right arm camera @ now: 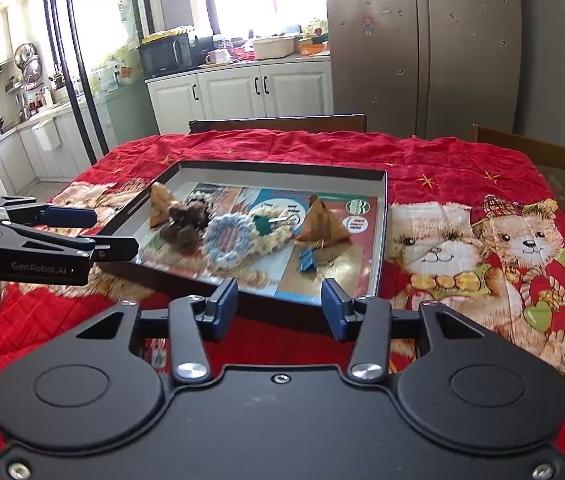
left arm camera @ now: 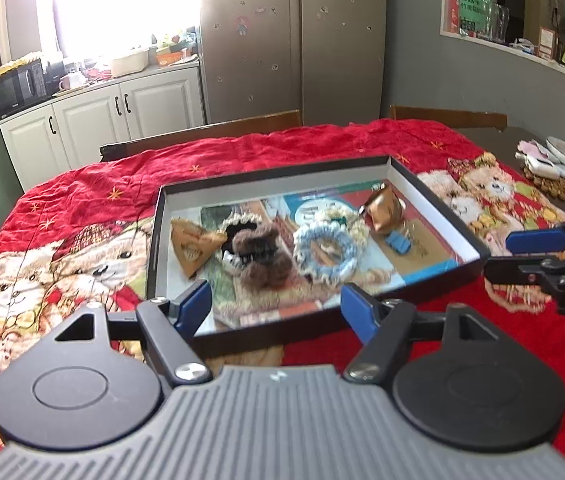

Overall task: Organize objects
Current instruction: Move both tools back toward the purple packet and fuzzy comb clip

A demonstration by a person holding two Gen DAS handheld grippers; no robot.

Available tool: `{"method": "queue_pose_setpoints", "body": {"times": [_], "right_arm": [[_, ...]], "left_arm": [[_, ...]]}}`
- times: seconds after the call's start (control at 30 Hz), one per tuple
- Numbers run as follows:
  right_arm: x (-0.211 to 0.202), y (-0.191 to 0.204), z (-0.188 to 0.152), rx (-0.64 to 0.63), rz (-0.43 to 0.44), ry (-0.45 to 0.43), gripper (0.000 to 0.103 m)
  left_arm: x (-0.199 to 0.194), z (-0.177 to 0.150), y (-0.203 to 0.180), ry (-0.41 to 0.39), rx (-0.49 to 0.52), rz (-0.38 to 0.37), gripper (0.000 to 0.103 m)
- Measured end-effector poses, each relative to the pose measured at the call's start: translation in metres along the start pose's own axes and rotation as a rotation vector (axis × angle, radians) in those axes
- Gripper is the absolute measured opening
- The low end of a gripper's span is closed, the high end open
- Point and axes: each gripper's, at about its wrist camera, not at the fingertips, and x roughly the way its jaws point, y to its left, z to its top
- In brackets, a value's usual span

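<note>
A shallow rectangular cardboard tray (left arm camera: 438, 196) with black walls, a white inner rim and a glossy printed floor lies on the surface, its long axis running from 8 to 2 o'clock in the left wrist view. Inside, in a loose row along that axis: a tan pyramid-shaped packet (left arm camera: 192, 245), a fuzzy brown plush bear (left arm camera: 260, 254), a pale blue crocheted ring (left arm camera: 324, 252) overlapping a cream crocheted ring (left arm camera: 352, 220), a second tan pyramid packet (left arm camera: 382, 206) at 2 o'clock, and a small blue ridged clip (left arm camera: 398, 242) just beside it. A rumpled red quilted cloth (left arm camera: 242, 152) printed with teddy bears covers the surface under the tray. The left claw (left arm camera: 276, 308) hovers over the tray's near wall, blue pads wide apart, empty. The right claw (right arm camera: 278, 306) hangs likewise, wide and empty.
</note>
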Motion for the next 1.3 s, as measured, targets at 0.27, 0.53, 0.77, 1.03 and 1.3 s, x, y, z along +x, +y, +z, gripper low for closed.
{"method": "queue_pose_setpoints", "body": {"times": [0.27, 0.53, 0.77, 1.03, 1.3], "right_arm": [[-0.021, 0.014, -0.029, -0.047, -0.015, 0.009, 0.050], [-0.021, 0.020, -0.064, -0.054, -0.010, 0.035, 0.055], [-0.018, 0.030, -0.079, -0.112, -0.010, 0.024, 0.061], [-0.005, 0.031, -0.084, -0.126, -0.008, 0.034, 0.060], [0.000, 0.029, -0.084, -0.125, 0.018, 0.042, 0.056]], "left_arm": [[-0.010, -0.030, 0.002, 0.039, 0.032, -0.023, 0.082], [-0.008, -0.060, 0.000, 0.107, 0.061, -0.100, 0.082], [-0.002, -0.075, -0.006, 0.126, 0.091, -0.151, 0.082], [0.012, -0.079, -0.005, 0.139, 0.074, -0.179, 0.081], [0.014, -0.078, -0.008, 0.125, 0.065, -0.182, 0.063]]}}
